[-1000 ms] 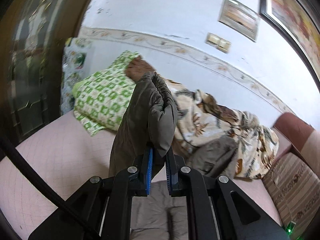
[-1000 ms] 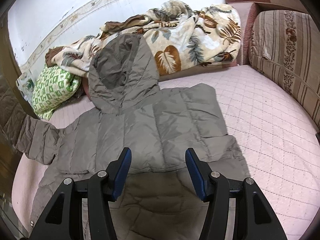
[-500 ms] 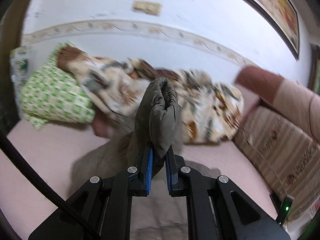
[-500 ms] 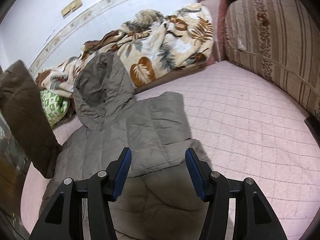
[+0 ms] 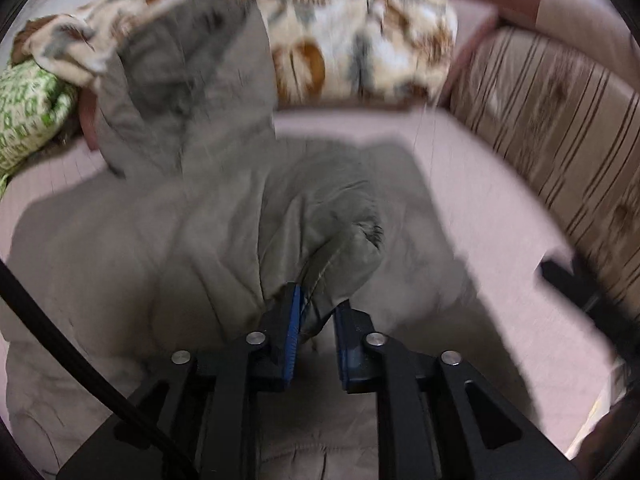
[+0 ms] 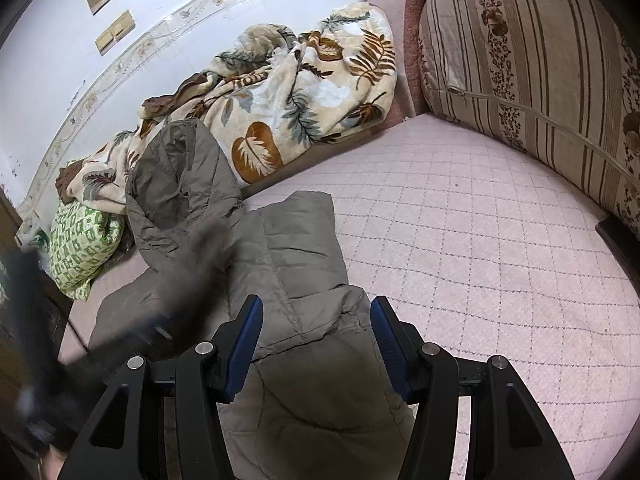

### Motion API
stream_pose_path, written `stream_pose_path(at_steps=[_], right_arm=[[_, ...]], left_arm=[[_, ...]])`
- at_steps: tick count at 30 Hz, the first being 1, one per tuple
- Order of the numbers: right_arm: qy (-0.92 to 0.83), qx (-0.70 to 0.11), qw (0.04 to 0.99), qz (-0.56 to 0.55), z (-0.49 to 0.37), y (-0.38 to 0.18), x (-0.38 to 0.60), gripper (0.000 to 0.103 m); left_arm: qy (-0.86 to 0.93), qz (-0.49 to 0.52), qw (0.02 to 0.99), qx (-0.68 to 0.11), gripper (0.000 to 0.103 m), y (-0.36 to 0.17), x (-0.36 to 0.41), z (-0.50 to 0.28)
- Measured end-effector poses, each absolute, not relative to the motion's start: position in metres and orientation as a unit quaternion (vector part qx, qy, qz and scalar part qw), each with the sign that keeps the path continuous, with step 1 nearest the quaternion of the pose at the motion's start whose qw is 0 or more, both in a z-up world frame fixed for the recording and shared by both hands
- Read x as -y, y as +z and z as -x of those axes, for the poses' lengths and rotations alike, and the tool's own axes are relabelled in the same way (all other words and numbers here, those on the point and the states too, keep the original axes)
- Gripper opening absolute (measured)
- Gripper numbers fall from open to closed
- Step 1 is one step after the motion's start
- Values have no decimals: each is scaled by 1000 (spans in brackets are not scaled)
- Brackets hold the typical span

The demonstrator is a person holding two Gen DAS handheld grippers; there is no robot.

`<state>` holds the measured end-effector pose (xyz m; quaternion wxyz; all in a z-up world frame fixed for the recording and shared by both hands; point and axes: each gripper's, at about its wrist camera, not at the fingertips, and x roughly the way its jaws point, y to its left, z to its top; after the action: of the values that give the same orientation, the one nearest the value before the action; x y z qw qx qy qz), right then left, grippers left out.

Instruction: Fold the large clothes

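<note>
From the left wrist view, which is blurred, the left tongs [image 5: 316,312] point down at the grey padded jacket [image 5: 208,248] spread over the pink quilted bed [image 5: 480,208]. Their jaws have just been opening, and the cuff of the sleeve [image 5: 340,240] lies between the blue pads [image 5: 294,332]; cloth rests against the left pad, while a gap shows beside the right one, so the hold looks slack rather than pinched. The sleeve is laid across the body of the jacket, and the hood [image 5: 180,80] reaches up toward a leaf-patterned blanket [image 5: 360,40] bunched at the far edge of the bed. A green-and-white pillow [image 5: 28,116] sits at the left, and a striped cushion [image 5: 560,128] leans at the right. From the right wrist view, the right tongs [image 6: 316,340] hang above the jacket [image 6: 304,264] with their jaws well apart and nothing between them; the folded right edge of the jacket lies just below the gap. The hood [image 6: 180,184] rests against the blanket [image 6: 288,112], with the pillow [image 6: 80,248] beside it at the left. A dark blurred shape at the lower left is the left tongs [image 6: 160,324] over the jacket. The bed [image 6: 480,240] lies bare to the right, up to the cushion [image 6: 520,60].
</note>
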<state>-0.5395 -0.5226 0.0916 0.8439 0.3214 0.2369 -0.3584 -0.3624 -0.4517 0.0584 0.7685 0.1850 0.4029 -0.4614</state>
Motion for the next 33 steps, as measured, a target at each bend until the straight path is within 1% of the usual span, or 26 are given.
stream_pose_path(at_steps=[1, 2, 3, 6, 7, 8, 9, 12, 15, 19, 21, 24, 26, 28, 30, 32, 33], right_arm=[[-361, -237, 843, -322, 539, 91, 524, 60], [-364, -236, 842, -321, 539, 91, 525, 60], [-370, -234, 841, -319, 540, 92, 526, 60], [-386, -225, 839, -309, 539, 96, 528, 60], [-391, -222, 840, -304, 537, 97, 527, 60], [-393, -217, 843, -297, 533, 100, 526, 60], [-389, -214, 848, -289, 528, 102, 524, 60], [-360, -216, 867, -267, 503, 105, 514, 59], [-328, -230, 883, -244, 472, 102, 501, 59], [-305, -258, 894, -202, 432, 91, 483, 59], [-297, -277, 893, -194, 418, 80, 481, 59], [-302, -322, 876, -196, 399, 58, 488, 59], [-304, -379, 845, -221, 388, 33, 502, 58], [-297, -395, 833, -250, 387, 19, 511, 59], [-297, -396, 831, -252, 388, 18, 513, 59], [-304, -398, 832, -239, 388, 20, 510, 59], [-307, -394, 834, -235, 390, 23, 508, 59]], left_arm=[[-469, -192, 760, -406, 31, 55, 450, 365], [-483, -195, 752, -404, 41, 55, 446, 368], [-493, -194, 747, -402, 44, 59, 440, 371], [-538, -181, 730, -381, 45, 81, 412, 380], [-541, -186, 741, -353, 48, 94, 398, 378], [-532, -194, 754, -333, 53, 102, 387, 372], [-523, -198, 763, -323, 55, 107, 382, 366], [-468, -199, 801, -315, 55, 116, 360, 319], [-395, -177, 838, -332, 55, 112, 334, 258], [-319, -157, 850, -389, 55, 78, 303, 188], [-307, -147, 846, -411, 55, 58, 290, 173], [-308, -137, 840, -426, 61, 35, 282, 166], [-313, -120, 836, -434, 62, 28, 279, 162], [-313, -116, 834, -439, 62, 27, 283, 158], [-312, -127, 834, -437, 61, 32, 286, 161], [-315, -132, 840, -421, 57, 48, 284, 166], [-323, -126, 843, -411, 57, 58, 285, 168]])
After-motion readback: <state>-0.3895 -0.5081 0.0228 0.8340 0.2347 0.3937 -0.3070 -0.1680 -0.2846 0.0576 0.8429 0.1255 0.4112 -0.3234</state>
